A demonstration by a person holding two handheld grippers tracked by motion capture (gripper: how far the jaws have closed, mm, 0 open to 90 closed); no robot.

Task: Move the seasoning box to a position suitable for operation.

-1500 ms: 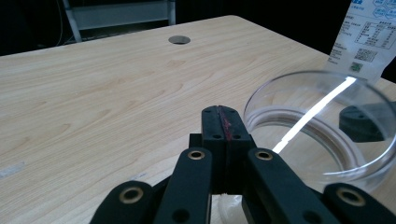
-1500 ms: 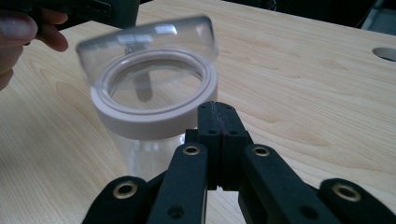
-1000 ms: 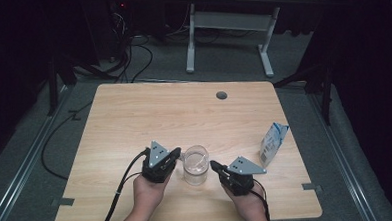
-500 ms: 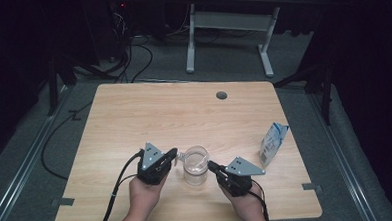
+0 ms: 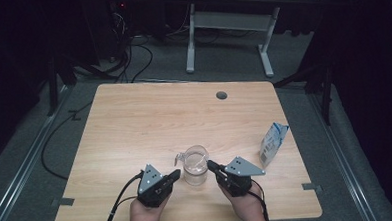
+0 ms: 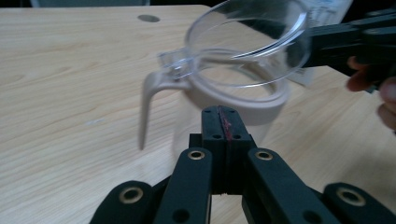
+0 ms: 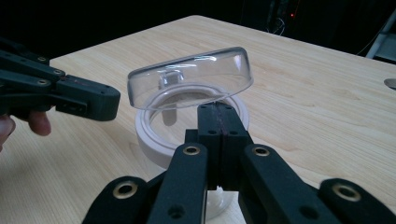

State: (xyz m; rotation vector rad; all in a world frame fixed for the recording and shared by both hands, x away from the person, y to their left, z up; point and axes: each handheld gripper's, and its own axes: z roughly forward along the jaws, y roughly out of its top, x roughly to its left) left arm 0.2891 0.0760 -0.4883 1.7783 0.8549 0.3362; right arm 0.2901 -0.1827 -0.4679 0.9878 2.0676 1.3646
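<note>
The clear plastic jug with a beige collar and hinged transparent lid stands near the table's front edge between the left gripper and right gripper — both shut, holding nothing; judged next: nudging the raised lid down

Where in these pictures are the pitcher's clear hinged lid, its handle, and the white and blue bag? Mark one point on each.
clear hinged lid (image 7: 191, 79): right gripper view, middle of the raised dome.
handle (image 6: 147, 100): left gripper view, upper part of the pale grip.
white and blue bag (image 5: 273, 143): high view, middle of its front face.
</note>
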